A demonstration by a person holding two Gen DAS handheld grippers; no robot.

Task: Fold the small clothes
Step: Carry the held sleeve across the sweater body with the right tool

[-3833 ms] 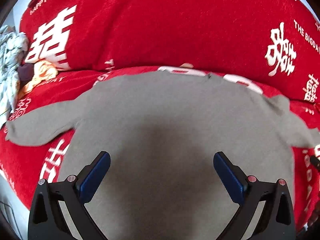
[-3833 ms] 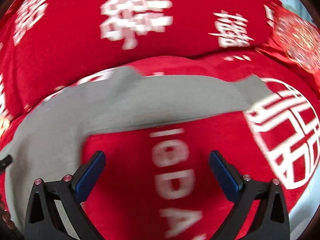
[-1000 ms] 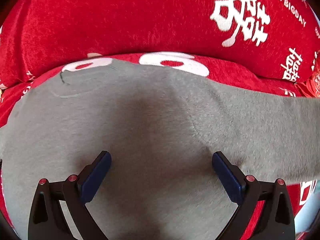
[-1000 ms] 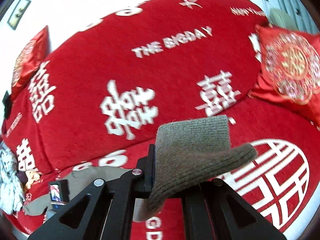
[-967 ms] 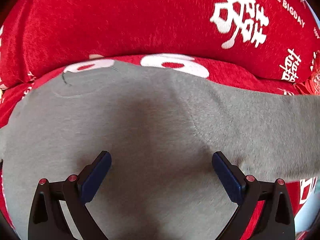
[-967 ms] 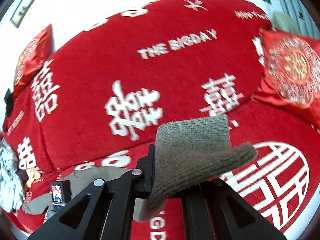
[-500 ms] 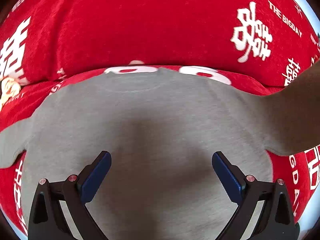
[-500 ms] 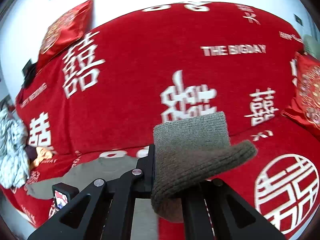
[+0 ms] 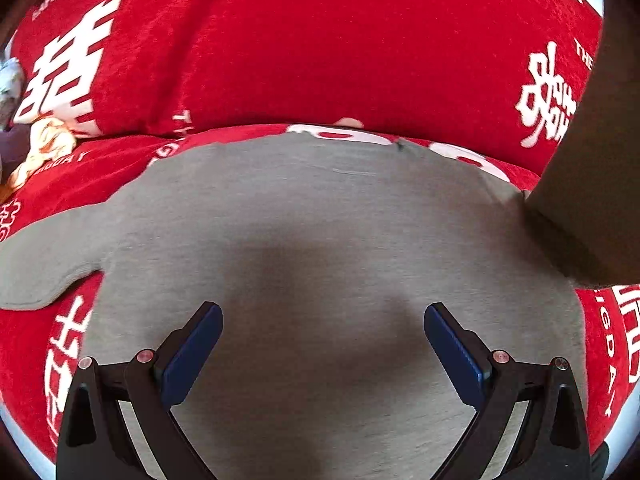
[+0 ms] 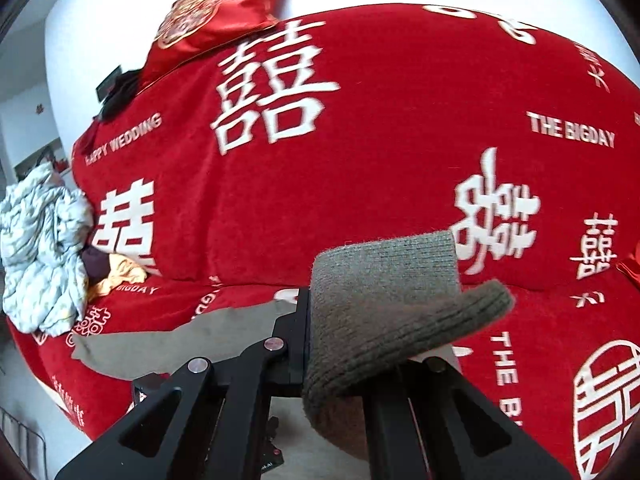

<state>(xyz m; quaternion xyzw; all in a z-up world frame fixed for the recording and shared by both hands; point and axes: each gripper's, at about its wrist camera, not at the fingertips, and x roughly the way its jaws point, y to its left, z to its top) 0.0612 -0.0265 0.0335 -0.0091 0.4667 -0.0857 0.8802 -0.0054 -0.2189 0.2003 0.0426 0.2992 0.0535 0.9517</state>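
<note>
Right jaws: closed together on the ribbed cuff of the sweater's sleeve; the cuff sticks out past the right gripper and droops over to the right.
Left jaws: wide apart, holding nothing; the left gripper hovers over the lower middle of the sweater, and whether the blue pads touch the knit cannot be told.
Sweater position: the grey sweater lies flat, front or back up, on the seat of the red sofa, neckline toward the backrest; one sleeve is spread out to the left.
Raised sleeve: in the left view the lifted sleeve rises from the shoulder at the right edge of the frame, well clear of the seat.
Step in hand: judged to be folding the right-hand sleeve across the body.
Method: carry the cuff low across the chest so the sleeve lies straight; set the crease at the shoulder seam; part the jaws only once the cuff rests on the body.
Left gripper role: it could press the body near the shoulder to stop the knit from dragging.
Risk: soft knit stretches and bunches; a high lift could pull the shoulder off the seat.
Surroundings: a pile of clothes lies at the left end of the sofa, well apart from the sweater; a red cushion sits on top of the backrest.
</note>
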